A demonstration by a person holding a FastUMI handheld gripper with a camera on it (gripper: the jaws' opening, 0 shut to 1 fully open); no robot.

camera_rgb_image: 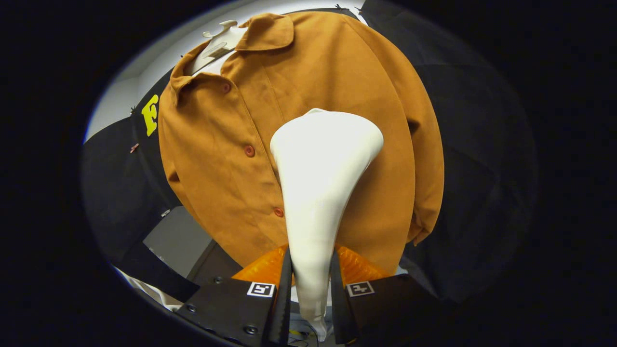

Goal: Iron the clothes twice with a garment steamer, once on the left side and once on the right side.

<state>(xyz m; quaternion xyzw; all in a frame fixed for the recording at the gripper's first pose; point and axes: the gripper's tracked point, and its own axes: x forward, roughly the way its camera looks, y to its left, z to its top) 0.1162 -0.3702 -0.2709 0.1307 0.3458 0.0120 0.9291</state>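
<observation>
- Gripper (311, 284) at bottom centre clamps the white garment steamer (320, 183) by its handle.
- Steamer head seemingly touches the brown jacket (231, 159), mid-frame, right of the buttons.

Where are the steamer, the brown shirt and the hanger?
steamer (320, 159): gripper view, its wide white head, handle clamped between the fingers.
brown shirt (217, 144): gripper view, front panel beside the buttons.
hanger (219, 41): gripper view, white top at the collar.
</observation>
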